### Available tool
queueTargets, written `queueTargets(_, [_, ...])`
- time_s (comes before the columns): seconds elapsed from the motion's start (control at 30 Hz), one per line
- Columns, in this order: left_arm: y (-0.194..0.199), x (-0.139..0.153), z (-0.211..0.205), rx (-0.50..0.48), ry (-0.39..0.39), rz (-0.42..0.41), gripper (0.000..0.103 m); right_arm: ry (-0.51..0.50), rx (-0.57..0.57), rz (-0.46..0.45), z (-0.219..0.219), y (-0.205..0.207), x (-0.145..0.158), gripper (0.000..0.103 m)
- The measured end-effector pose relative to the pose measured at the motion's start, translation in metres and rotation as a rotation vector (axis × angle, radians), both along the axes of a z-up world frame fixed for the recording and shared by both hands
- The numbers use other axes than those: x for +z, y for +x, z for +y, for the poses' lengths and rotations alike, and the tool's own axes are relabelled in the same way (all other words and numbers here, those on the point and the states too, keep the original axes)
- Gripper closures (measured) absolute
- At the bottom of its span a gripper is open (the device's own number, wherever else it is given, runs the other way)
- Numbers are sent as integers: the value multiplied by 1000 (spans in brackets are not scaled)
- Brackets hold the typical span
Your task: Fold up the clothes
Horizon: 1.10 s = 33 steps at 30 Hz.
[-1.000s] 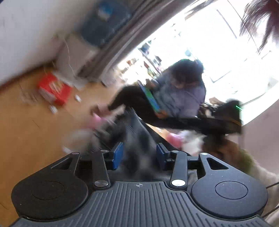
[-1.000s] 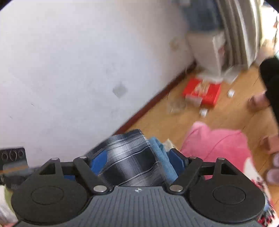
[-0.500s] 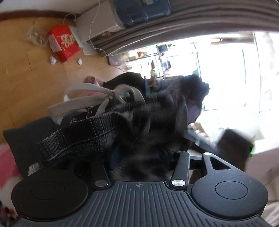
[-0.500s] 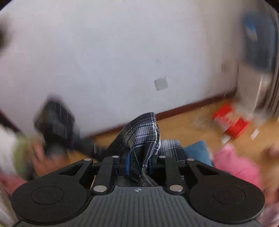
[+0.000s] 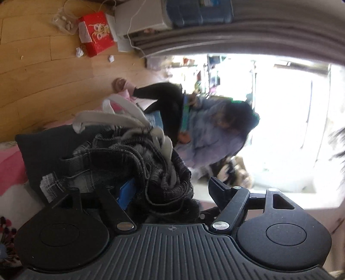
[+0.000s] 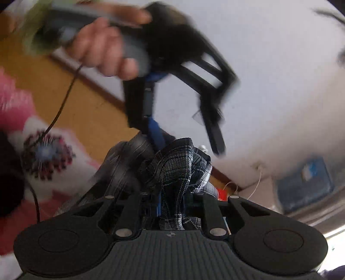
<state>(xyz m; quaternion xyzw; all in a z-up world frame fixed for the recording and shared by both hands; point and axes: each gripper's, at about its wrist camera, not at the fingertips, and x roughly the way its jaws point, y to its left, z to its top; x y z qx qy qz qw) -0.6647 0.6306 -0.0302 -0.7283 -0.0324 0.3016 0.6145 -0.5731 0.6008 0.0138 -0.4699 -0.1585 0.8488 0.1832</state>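
A dark plaid garment with white drawstrings is bunched up between the fingers of my left gripper, whose jaws stand wide apart with the cloth draped over the left finger. My right gripper is shut on a fold of the same plaid garment. In the right wrist view the left gripper hangs just above, open, held by a hand, with the cloth at its blue pad.
A person in a lilac top sits on the wooden floor ahead. A red box and scraps lie by a white appliance. Pink patterned bedding lies below. A white wall is behind.
Both grippers have swung and rolled. The left gripper has opened wide and come close above the right one; the right stays clamped on the plaid cloth.
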Motion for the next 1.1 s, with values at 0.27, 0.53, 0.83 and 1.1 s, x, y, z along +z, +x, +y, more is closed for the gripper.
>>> queueTargets(0.27, [23, -3, -9, -61, 3, 203, 43, -320, -101, 162, 32, 39, 35, 57])
queueTargets(0.53, [21, -10, -19, -94, 25, 227, 54, -686, -554, 466, 169, 92, 24, 52])
queueTargets(0.83, [29, -10, -30, -155, 124, 302, 57, -672, -529, 252, 178, 55, -24, 93])
queueTargets(1.1, [27, -16, -39, -139, 158, 277, 57, -630, -226, 240, 91, 58, 26, 92])
